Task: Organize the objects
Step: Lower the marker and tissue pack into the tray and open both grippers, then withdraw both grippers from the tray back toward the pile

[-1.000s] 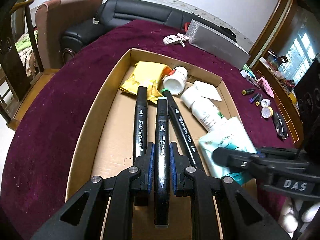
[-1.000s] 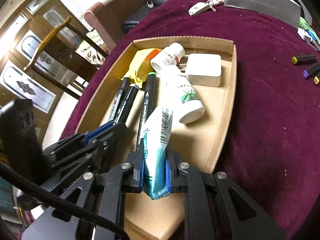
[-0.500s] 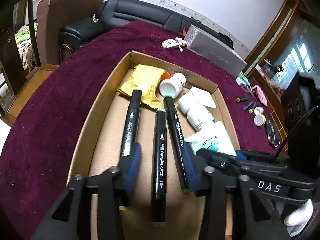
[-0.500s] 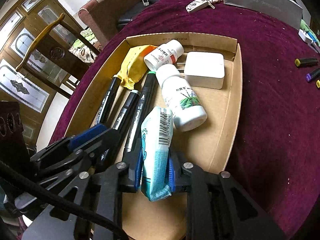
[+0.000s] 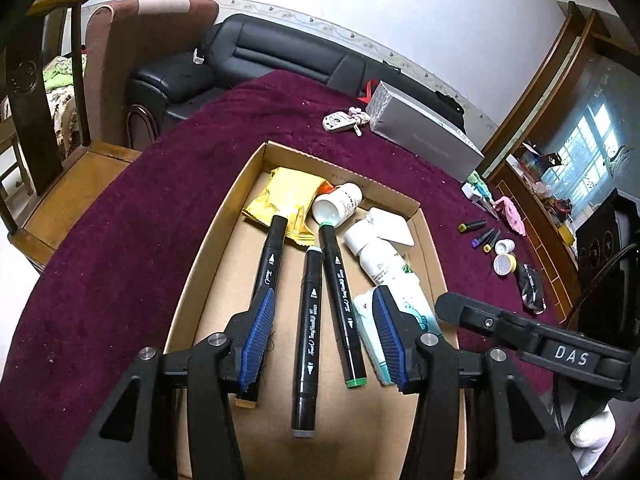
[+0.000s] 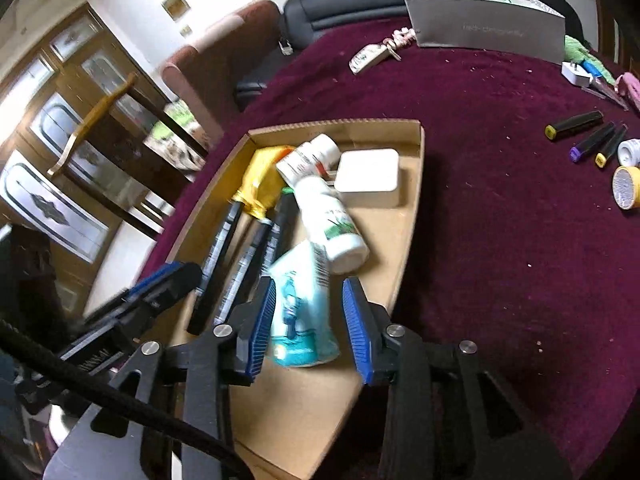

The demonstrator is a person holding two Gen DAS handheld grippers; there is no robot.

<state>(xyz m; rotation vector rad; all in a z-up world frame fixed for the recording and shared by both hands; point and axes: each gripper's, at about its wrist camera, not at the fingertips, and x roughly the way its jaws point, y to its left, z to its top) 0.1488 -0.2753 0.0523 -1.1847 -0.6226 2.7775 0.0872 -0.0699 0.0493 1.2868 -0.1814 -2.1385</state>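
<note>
A cardboard tray [image 5: 208, 240] on the maroon cloth holds three black markers, a yellow packet [image 5: 284, 200], two white bottles, a white box [image 6: 368, 176] and a teal tissue pack [image 6: 298, 300]. My left gripper [image 5: 322, 312] hovers over the tray's near end, its jaws opening. The middle marker [image 5: 310, 320] lies loose on the tray floor between them, touching neither pad. My right gripper [image 6: 308, 300] is just to the right, its jaws opening too. The tissue pack rests in the tray between its blue pads [image 6: 354, 312], with a gap on the right side.
Loose markers [image 6: 574, 126] and two small jars [image 6: 626, 188] lie on the cloth right of the tray. A grey box [image 6: 484, 30] and a key fob [image 5: 340, 122] sit at the far side. A black sofa and wooden chairs stand beyond the table.
Both grippers went from shut to open. The left one let go of the middle marker, the right one of the tissue pack, and both drew up and back a little.
</note>
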